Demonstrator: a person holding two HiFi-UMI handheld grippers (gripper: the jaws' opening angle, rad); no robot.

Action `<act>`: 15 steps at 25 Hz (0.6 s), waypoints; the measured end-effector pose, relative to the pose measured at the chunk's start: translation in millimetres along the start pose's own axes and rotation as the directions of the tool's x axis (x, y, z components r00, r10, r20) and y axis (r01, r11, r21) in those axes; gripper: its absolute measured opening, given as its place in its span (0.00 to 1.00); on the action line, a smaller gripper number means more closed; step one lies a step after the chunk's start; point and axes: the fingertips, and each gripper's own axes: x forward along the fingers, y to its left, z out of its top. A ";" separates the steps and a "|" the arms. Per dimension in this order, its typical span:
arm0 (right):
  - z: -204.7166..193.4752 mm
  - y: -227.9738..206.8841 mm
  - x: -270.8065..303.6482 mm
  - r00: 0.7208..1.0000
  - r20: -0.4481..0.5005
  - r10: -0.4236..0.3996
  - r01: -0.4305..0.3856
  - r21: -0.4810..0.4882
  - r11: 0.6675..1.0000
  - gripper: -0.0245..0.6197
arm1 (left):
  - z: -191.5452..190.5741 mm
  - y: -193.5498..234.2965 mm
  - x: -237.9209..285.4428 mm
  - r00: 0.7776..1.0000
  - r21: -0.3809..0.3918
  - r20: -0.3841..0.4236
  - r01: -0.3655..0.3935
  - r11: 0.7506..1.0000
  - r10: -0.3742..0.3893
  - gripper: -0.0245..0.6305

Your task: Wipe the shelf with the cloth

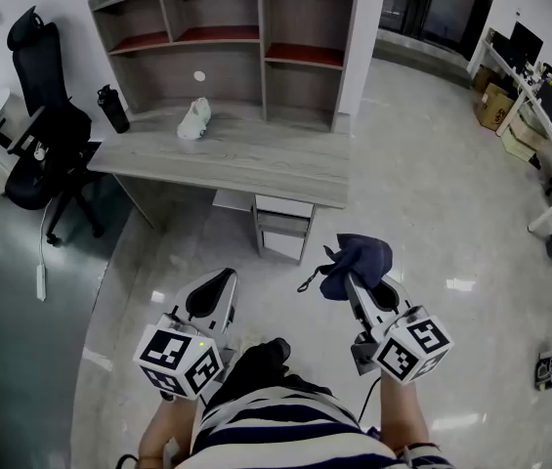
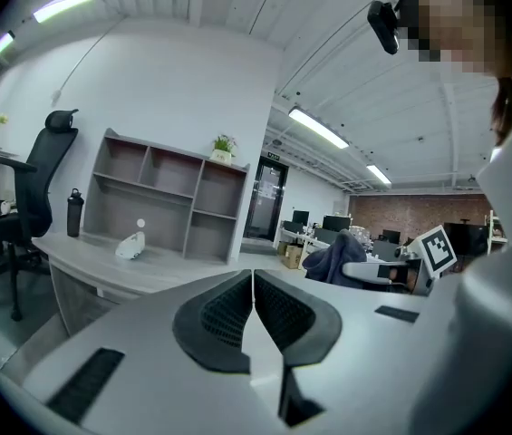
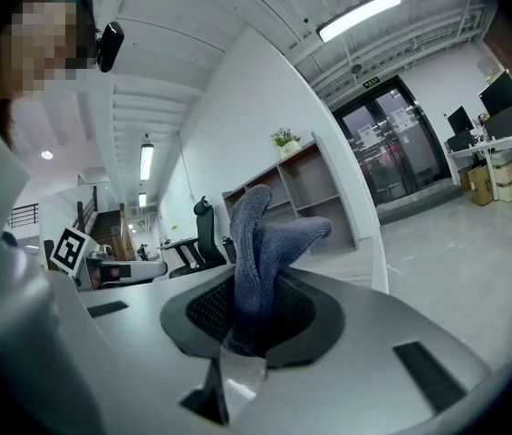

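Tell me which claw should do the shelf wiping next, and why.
Right. The right claw is shut on the dark blue cloth; the left claw is shut and empty. Neither is at the grey shelf.

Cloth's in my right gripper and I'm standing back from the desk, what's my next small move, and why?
Probably step forward and raise the right gripper toward the shelf. The cloth is already clamped in it, but the shelf stands on the desk well ahead, not within touch. The left gripper is shut and empty.

No lettering can be read; the marker cube (image 1: 412, 348) bears only square patterns; the green door sign (image 3: 365, 83) is too small.
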 end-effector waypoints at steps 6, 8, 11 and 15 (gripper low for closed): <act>1.6 -1.6 39.7 1.000 -0.026 0.005 -0.004 0.016 1.000 0.16 | 6.4 32.6 18.9 1.000 -0.017 -0.010 -0.017 1.000 0.017 0.07; 4.2 -3.5 56.3 0.999 -0.034 0.000 0.000 0.017 1.000 0.16 | 11.4 44.5 32.4 1.000 -0.030 -0.010 -0.009 1.000 0.009 0.07; 8.5 -7.5 82.1 0.999 -0.042 0.004 -0.004 0.008 1.000 0.16 | 22.1 62.5 53.6 1.000 -0.045 0.001 0.009 0.999 -0.009 0.07; 21.0 -14.0 118.7 0.999 -0.051 -0.007 0.006 -0.012 1.000 0.16 | 36.3 87.2 80.6 0.999 -0.049 0.006 0.034 0.998 -0.034 0.07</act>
